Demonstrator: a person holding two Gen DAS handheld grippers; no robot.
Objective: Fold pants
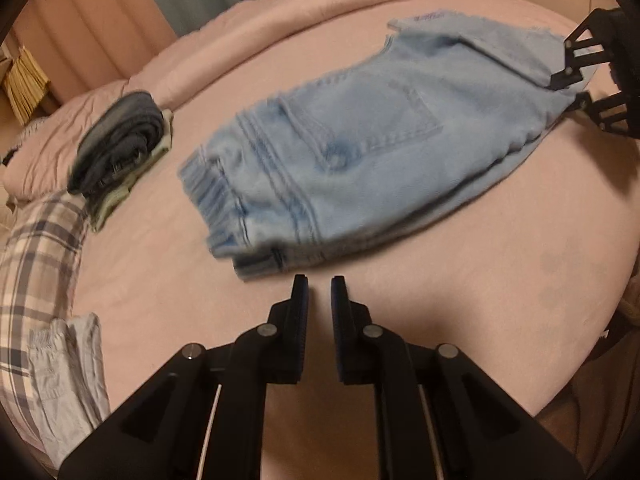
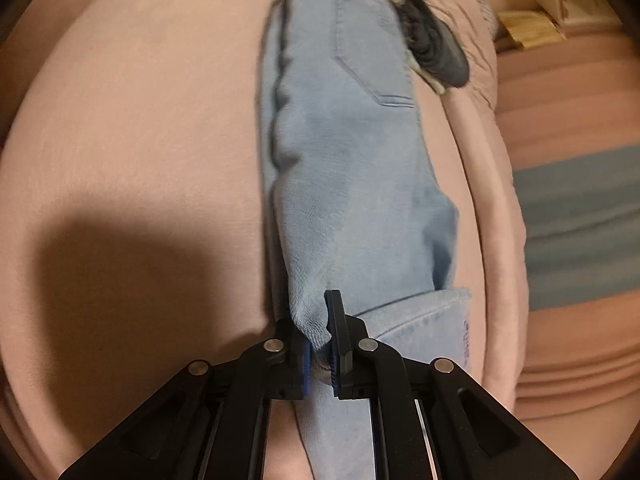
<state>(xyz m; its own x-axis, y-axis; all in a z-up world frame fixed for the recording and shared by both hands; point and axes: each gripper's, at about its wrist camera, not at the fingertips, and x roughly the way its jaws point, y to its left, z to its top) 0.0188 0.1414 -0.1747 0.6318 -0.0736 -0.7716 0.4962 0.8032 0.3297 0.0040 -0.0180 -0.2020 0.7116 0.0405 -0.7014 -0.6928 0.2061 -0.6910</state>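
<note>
Light blue jeans (image 1: 360,140) lie folded lengthwise on a pink bed, waistband toward my left gripper, back pocket up. My left gripper (image 1: 319,284) is open and empty, just short of the waistband edge. My right gripper (image 2: 320,328) is shut on a fold of the jeans' leg fabric (image 2: 352,200); in the left wrist view it shows at the far right (image 1: 568,88), pinching the leg end. The hems lie folded back near it.
A stack of folded dark and green clothes (image 1: 120,148) sits to the left of the jeans. A plaid cloth (image 1: 36,248) and pale grey pants (image 1: 68,368) lie at the left edge. A rolled pink quilt (image 1: 280,28) runs along the far side.
</note>
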